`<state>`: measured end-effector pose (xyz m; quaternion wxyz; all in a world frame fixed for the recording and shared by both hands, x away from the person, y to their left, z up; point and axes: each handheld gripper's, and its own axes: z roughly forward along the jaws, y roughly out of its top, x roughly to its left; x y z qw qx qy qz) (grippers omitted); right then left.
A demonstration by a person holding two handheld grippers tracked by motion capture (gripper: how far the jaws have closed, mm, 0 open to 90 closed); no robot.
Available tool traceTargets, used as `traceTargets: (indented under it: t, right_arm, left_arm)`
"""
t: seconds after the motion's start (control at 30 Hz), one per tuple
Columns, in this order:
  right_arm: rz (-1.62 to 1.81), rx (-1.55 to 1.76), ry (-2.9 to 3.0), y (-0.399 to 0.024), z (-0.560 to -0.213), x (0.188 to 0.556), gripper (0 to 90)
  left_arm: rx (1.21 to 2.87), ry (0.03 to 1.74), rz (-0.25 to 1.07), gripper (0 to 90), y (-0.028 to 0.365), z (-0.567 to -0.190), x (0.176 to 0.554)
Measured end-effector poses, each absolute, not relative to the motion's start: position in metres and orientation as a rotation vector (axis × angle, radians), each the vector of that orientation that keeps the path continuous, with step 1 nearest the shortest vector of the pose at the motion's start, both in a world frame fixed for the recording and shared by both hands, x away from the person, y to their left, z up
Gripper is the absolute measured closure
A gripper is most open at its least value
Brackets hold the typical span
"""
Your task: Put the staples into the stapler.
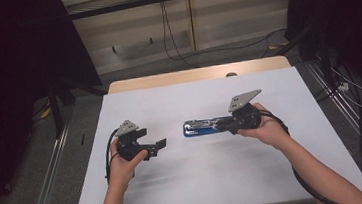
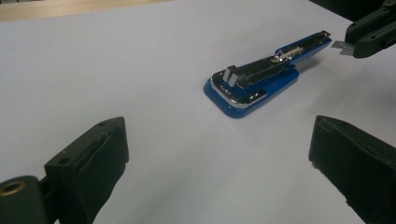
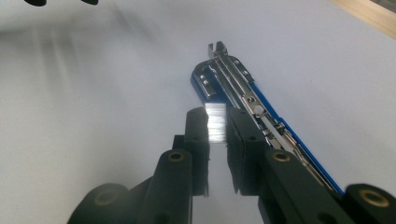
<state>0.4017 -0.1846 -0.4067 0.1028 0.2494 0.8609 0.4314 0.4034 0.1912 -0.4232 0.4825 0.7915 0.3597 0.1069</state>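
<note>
R gripper (image 3: 215, 140) jaws pinching a strip of staples (image 3: 215, 122), held just above the blue stapler (image 3: 243, 93), which lies mid-table w/ magazine open. Pickup looks done; strip not yet in the channel. L gripper (image 2: 219, 154) jaws spread, empty, near stapler's front. White table (image 1: 216, 174) bare all round, edges well apart, plenty of room.

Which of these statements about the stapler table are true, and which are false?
1. The right gripper is shut on a strip of staples. True.
2. The blue stapler is closed. False: it lies open, its metal channel exposed.
3. The left gripper holds the stapler. False: its jaws stand open, apart from it.
4. The stapler rests on the white table. True.
</note>
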Motion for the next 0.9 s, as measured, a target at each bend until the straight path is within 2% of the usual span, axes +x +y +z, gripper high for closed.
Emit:
traceTargets:
  t: [0.9]
  right_arm:
    - [1.291, 0.649, 2.578, -0.176, -0.401, 0.427, 79.1]
  left_arm:
    - [1.98, 0.852, 0.246, 4.8, 0.196, -0.429, 0.39]
